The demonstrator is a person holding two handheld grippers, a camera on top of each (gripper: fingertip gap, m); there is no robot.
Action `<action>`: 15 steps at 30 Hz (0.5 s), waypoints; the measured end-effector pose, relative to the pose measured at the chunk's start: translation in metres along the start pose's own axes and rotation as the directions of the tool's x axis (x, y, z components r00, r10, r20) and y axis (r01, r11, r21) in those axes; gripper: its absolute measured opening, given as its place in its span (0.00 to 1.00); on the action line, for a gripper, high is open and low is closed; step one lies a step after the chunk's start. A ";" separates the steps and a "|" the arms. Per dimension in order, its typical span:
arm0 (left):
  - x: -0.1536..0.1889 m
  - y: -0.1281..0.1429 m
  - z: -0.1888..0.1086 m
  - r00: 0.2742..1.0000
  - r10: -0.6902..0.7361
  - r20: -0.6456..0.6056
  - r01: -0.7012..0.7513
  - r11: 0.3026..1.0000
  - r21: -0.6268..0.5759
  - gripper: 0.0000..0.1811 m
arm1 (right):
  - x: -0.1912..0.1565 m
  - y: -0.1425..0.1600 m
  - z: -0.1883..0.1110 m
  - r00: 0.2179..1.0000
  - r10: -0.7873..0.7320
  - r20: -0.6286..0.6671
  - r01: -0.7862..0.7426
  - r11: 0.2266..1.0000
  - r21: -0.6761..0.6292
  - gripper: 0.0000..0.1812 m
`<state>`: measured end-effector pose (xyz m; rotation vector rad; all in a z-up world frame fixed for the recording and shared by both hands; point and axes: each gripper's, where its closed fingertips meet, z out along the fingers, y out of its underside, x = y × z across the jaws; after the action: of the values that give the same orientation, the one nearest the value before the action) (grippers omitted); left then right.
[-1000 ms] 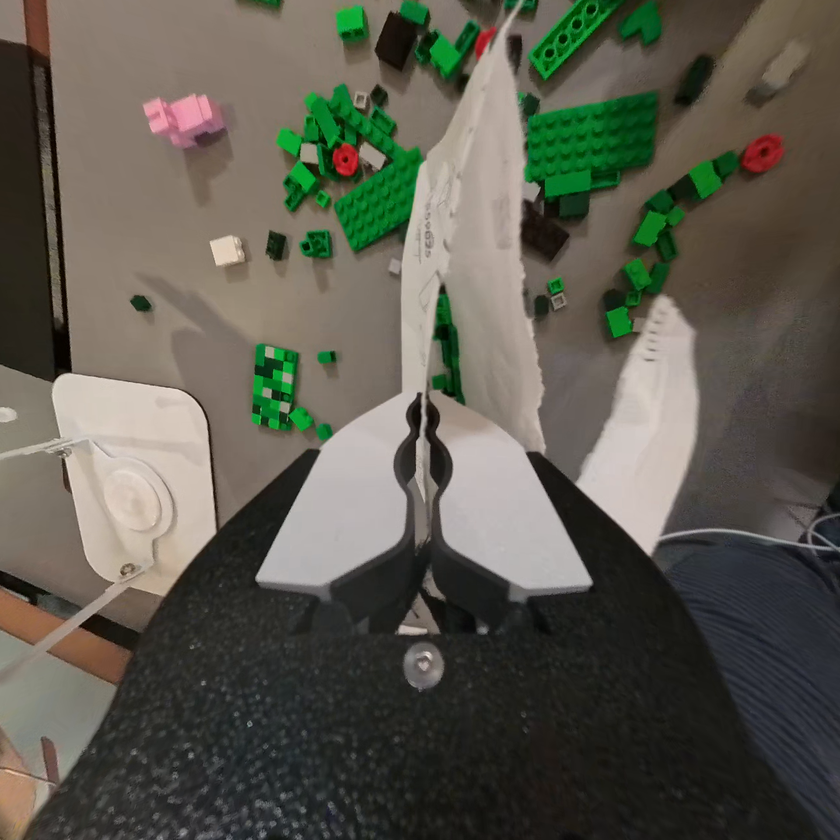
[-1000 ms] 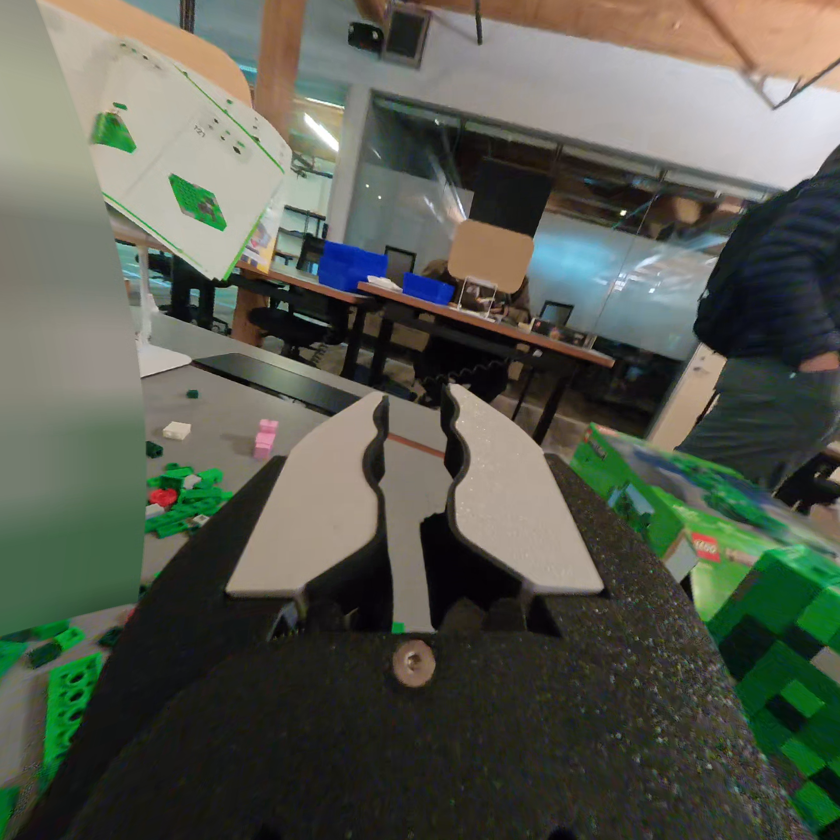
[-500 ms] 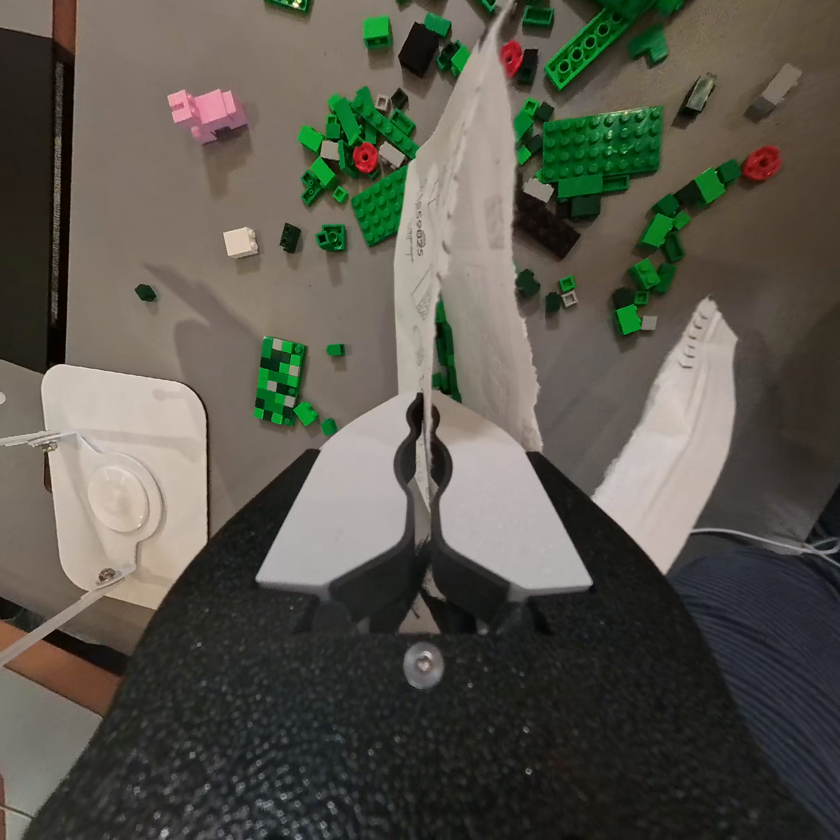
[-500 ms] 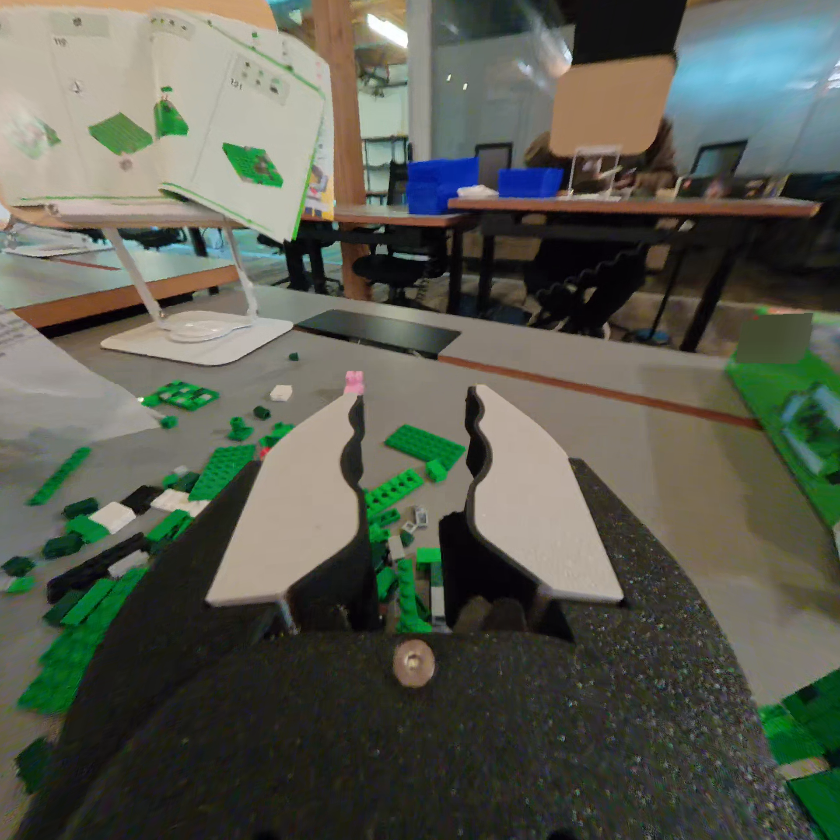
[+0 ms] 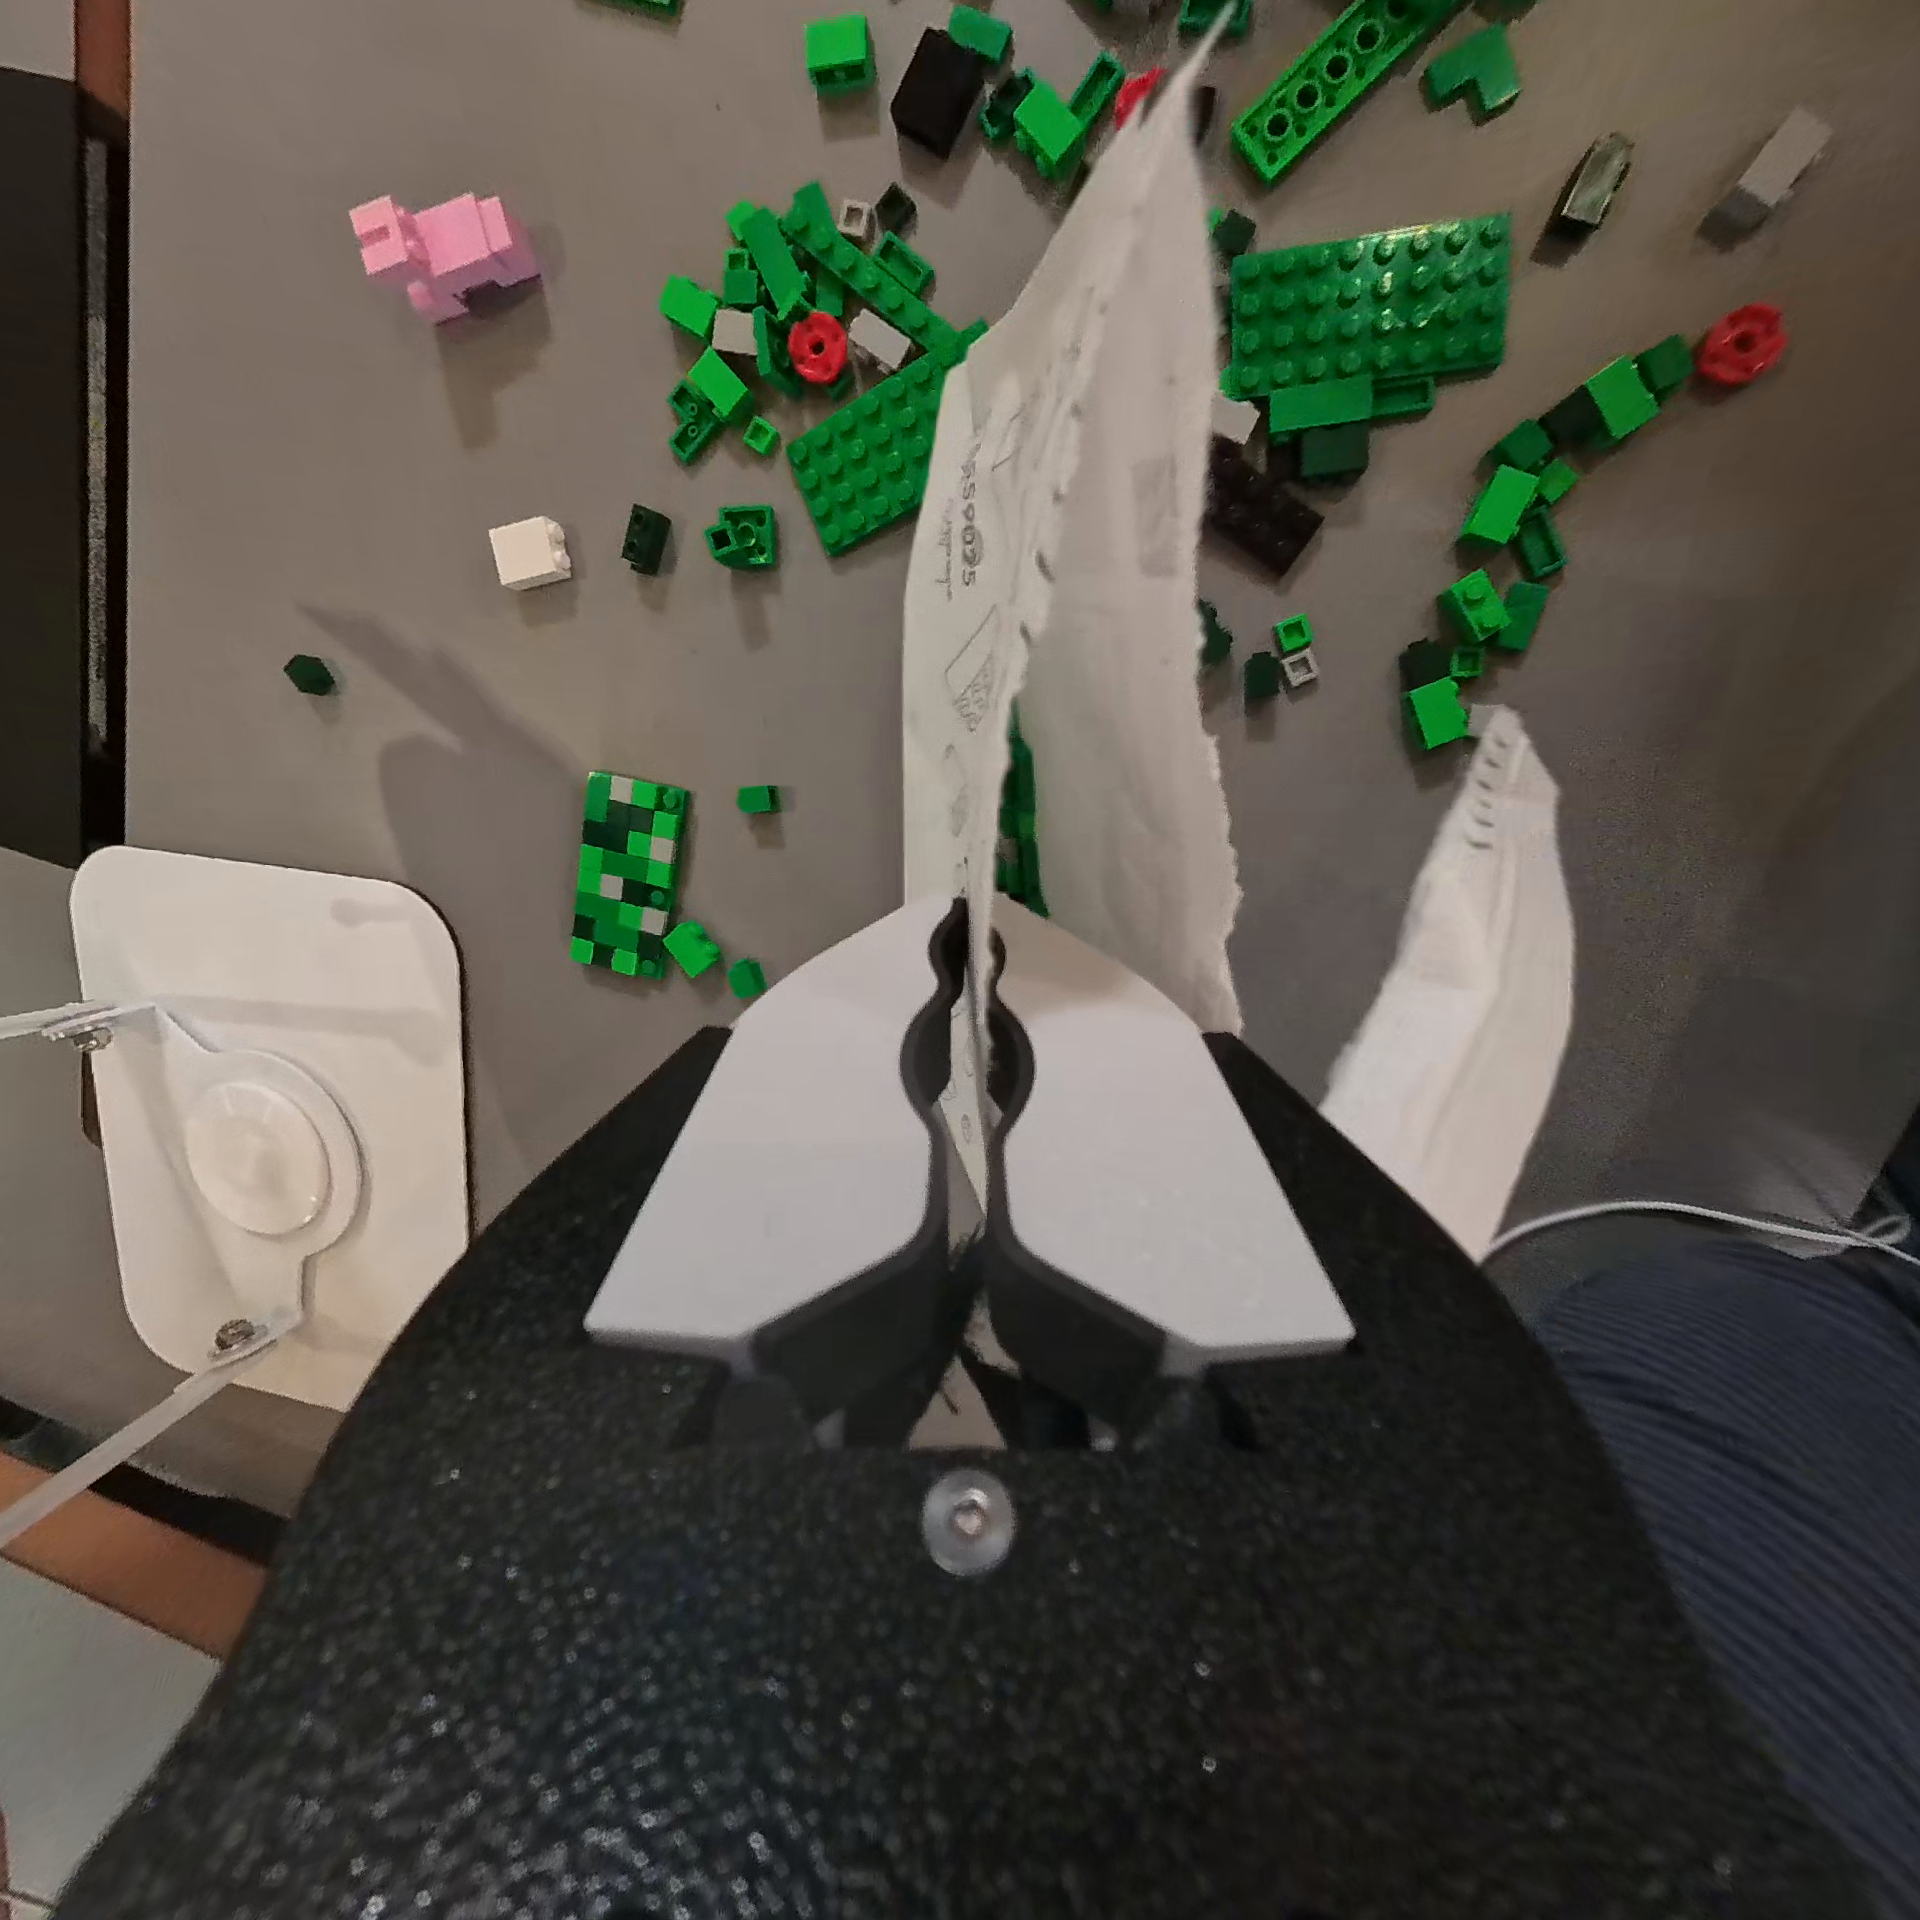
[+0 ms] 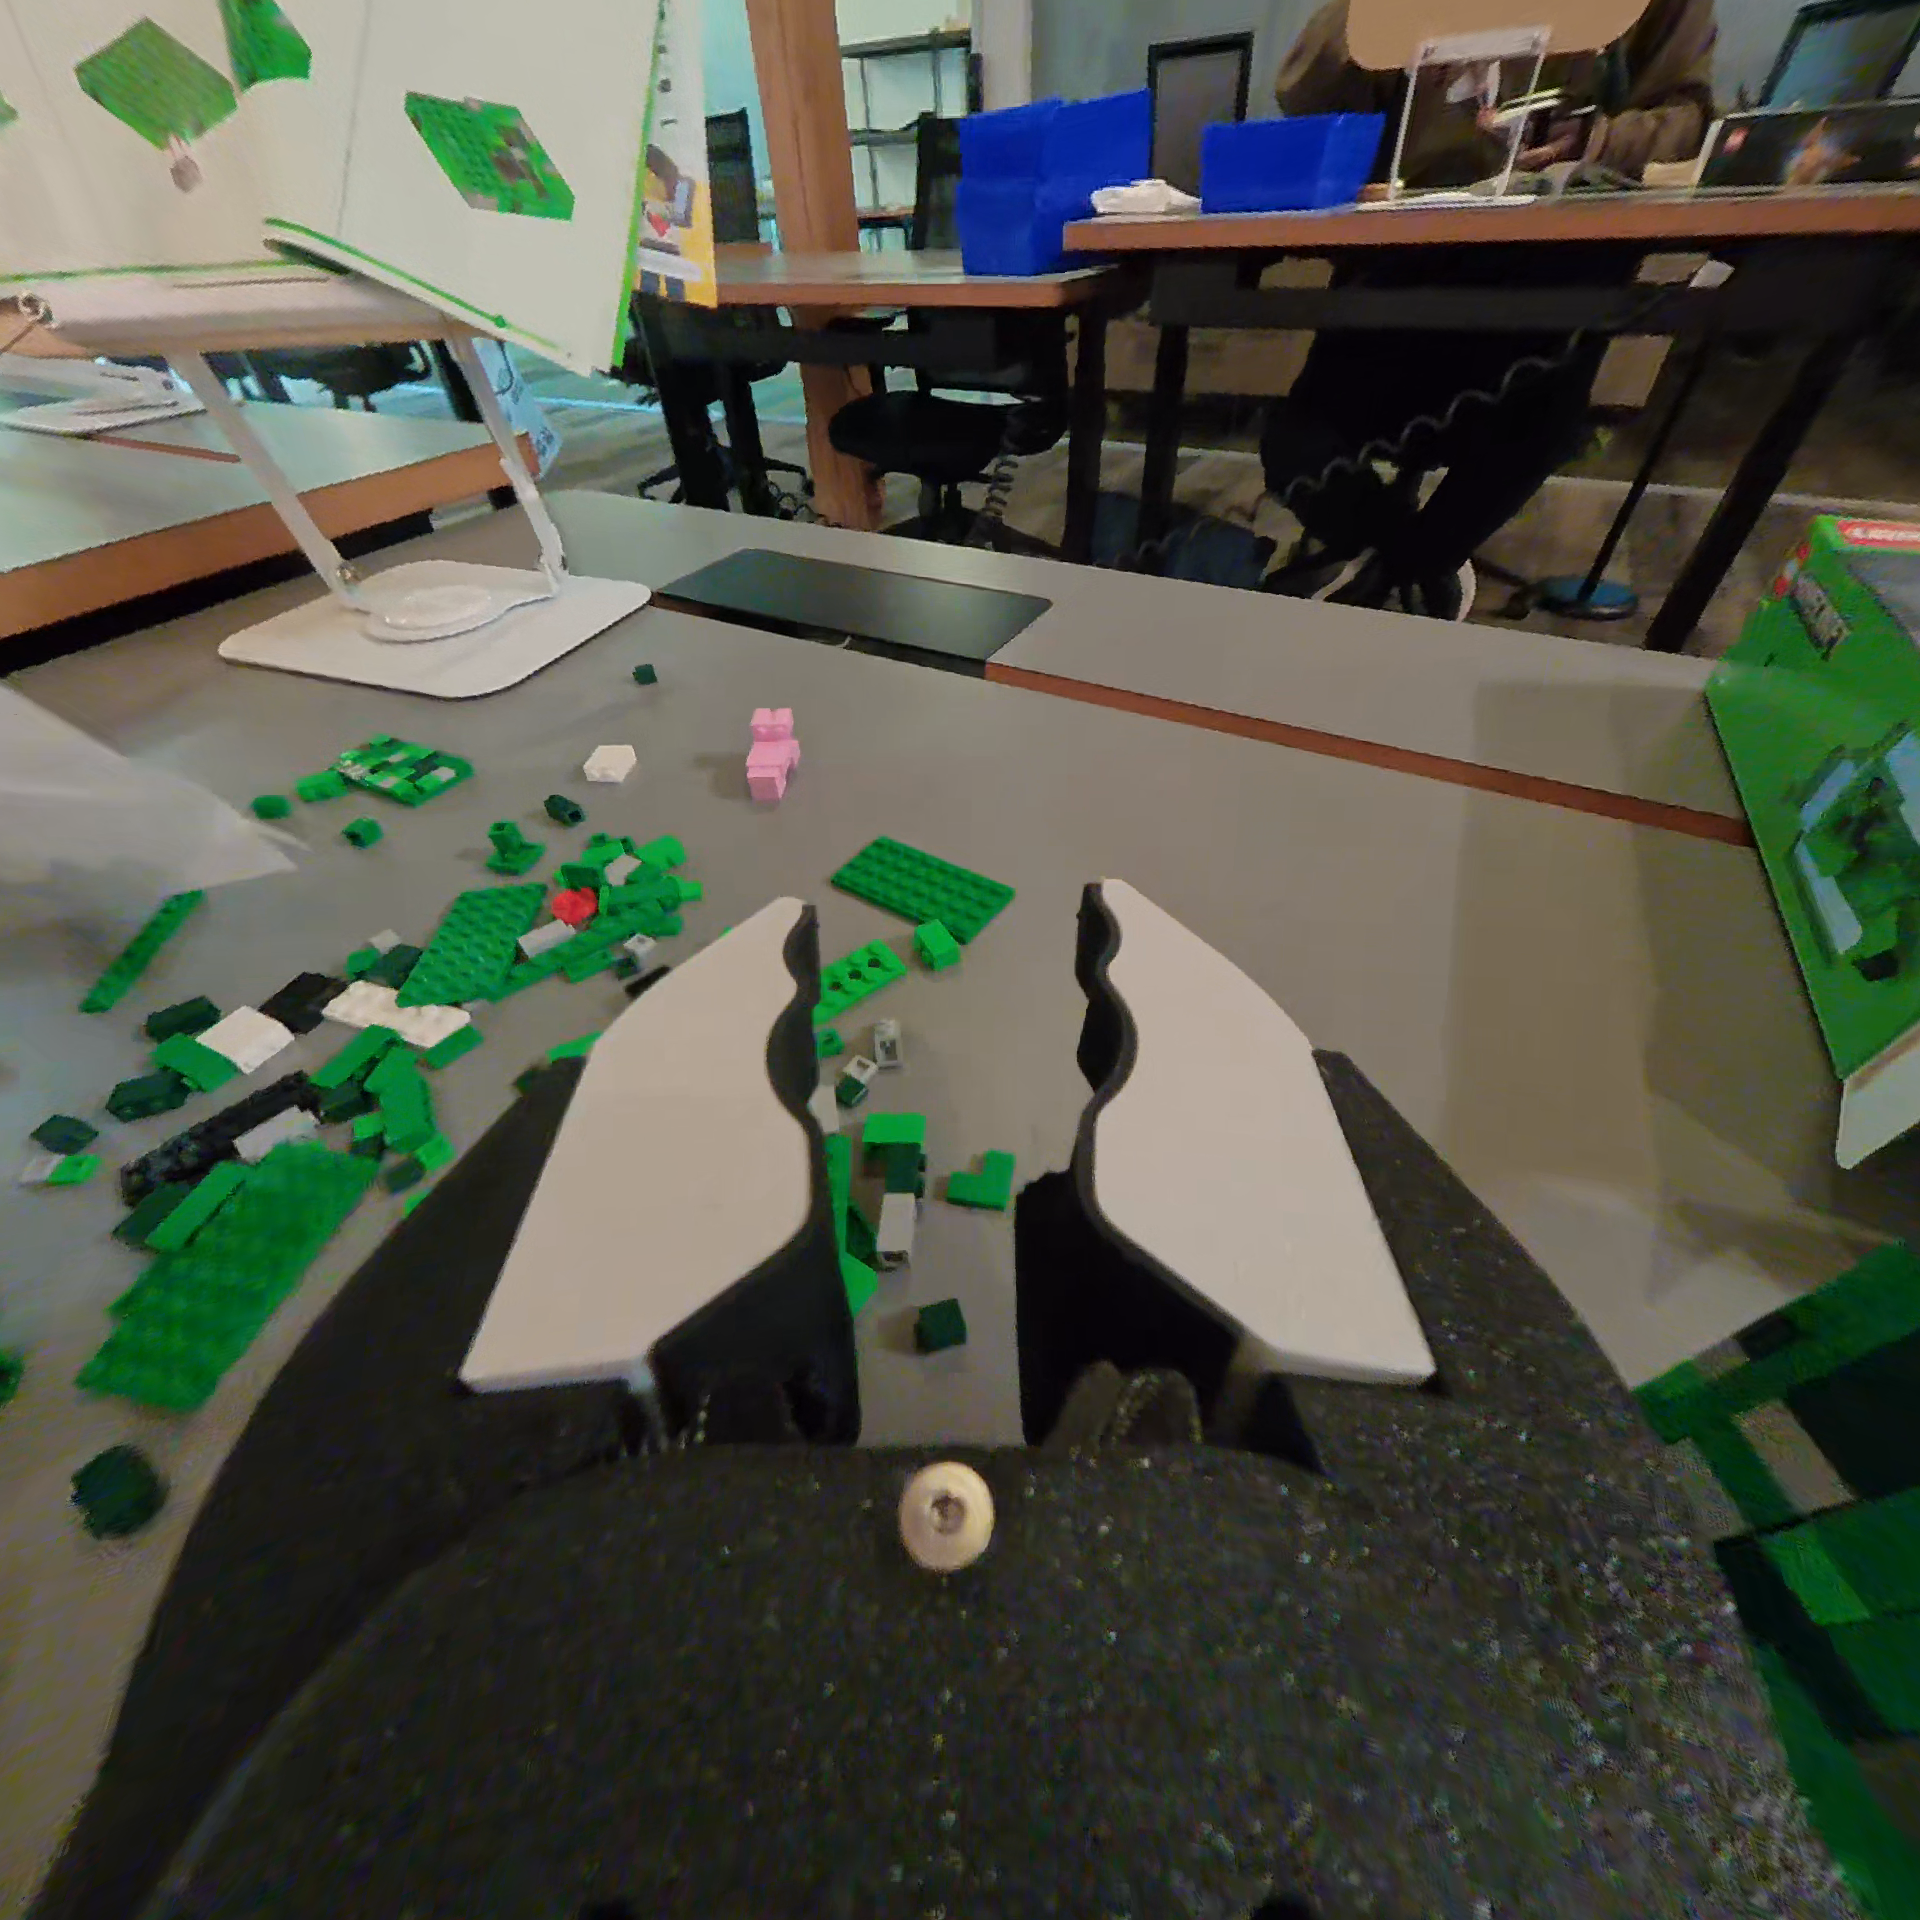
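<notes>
My left gripper [image 5: 968, 920] is shut on a torn white paper bag [image 5: 1101, 582] and holds it high above the grey table [image 5: 312, 364], looking straight down. A second torn strip of the bag [image 5: 1475, 966] hangs to the right. Loose green, black, white and red bricks [image 5: 862, 312] lie scattered below. My right gripper [image 6: 943, 902] is open and empty, low over the table, with small green and grey bricks [image 6: 894, 1153] between its fingers. A green plate [image 6: 923, 888] lies just beyond its fingertips. The bag's edge shows at the left in the right wrist view [image 6: 94, 821].
A pink brick pig [image 6: 771, 752] [image 5: 447, 249] stands apart from the pile. A white stand [image 6: 436, 623] [image 5: 270, 1122] holds an open instruction booklet [image 6: 343, 135]. A green box [image 6: 1829, 810] stands at the right. A person sits at a far desk [image 6: 1455, 239]. My left tips are about 30 cm from the green plate [image 6: 923, 888], my right tips only 15 cm.
My right gripper has tilted down from the room toward the table and opened wider, coming close over the bricks. My left gripper has kept hold of the bag and drifted only slightly.
</notes>
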<state>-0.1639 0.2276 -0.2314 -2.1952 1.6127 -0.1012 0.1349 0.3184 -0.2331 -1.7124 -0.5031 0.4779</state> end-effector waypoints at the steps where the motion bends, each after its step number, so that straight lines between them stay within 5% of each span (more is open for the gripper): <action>1: 0.000 0.000 0.000 1.000 0.002 -0.001 -0.002 1.000 0.004 0.00 | -0.001 0.002 -0.001 1.000 -0.020 0.017 0.020 1.000 -0.010 0.25; 15: -0.006 0.012 -0.007 0.999 -0.043 0.029 0.043 0.999 0.010 0.00 | -0.009 0.040 -0.008 0.976 -0.153 0.154 0.188 0.952 -0.243 0.14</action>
<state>-0.1781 0.2281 -0.2285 -2.2149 1.5473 -0.0884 0.1346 0.2996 -0.2704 -1.8706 -0.8339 0.4167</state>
